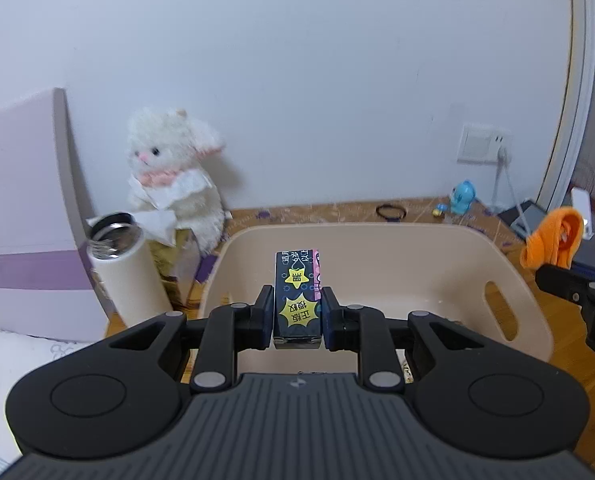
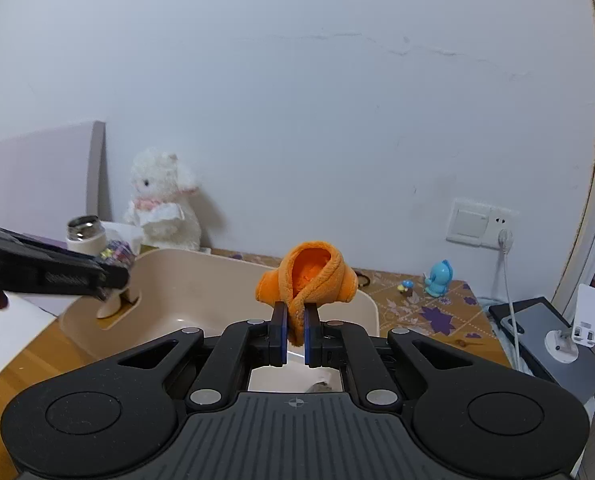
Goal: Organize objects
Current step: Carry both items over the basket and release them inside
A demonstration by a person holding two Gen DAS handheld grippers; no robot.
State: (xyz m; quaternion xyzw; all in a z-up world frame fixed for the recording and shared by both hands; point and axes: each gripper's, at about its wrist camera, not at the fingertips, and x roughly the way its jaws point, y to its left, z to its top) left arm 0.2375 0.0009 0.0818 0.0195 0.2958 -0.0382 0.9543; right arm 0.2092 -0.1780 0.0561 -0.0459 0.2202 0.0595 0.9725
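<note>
The left gripper (image 1: 297, 312) held a small dark box (image 1: 298, 296) upright, its jaws pressed against the box's two long sides near the lower end. The box hung over the open bin (image 1: 509, 276), above the middle of its floor. It looked like stiff, light printed card, so a flat-sided pinch suited it; squeezed much harder, it would likely dent.

The right gripper (image 2: 295, 334) was closed to a narrow gap on a fold of an orange cloth (image 2: 305, 276), which bunched up above the fingertips and hung over the bin's near rim (image 2: 371, 304). The cloth looked soft, light and plush. It would probably sag and swing, and a thick fold was the safest place to grip it.

The bin sat on a wooden desk (image 1: 577, 368) partly covered by a floral mat (image 2: 429, 316). At the back left corner stood a white plush rabbit (image 1: 173, 176) on a carton, with an open white flask (image 1: 125, 268) just beside it and touching or nearly touching the bin's left wall. Along the back edge lay a black hair tie (image 1: 391, 212) and a blue toy (image 2: 439, 278). On the right edge were a tablet (image 2: 537, 328) and a white phone stand (image 2: 581, 324). Behind was a plain white wall with a socket (image 2: 481, 222) and a plugged-in cable.
</note>
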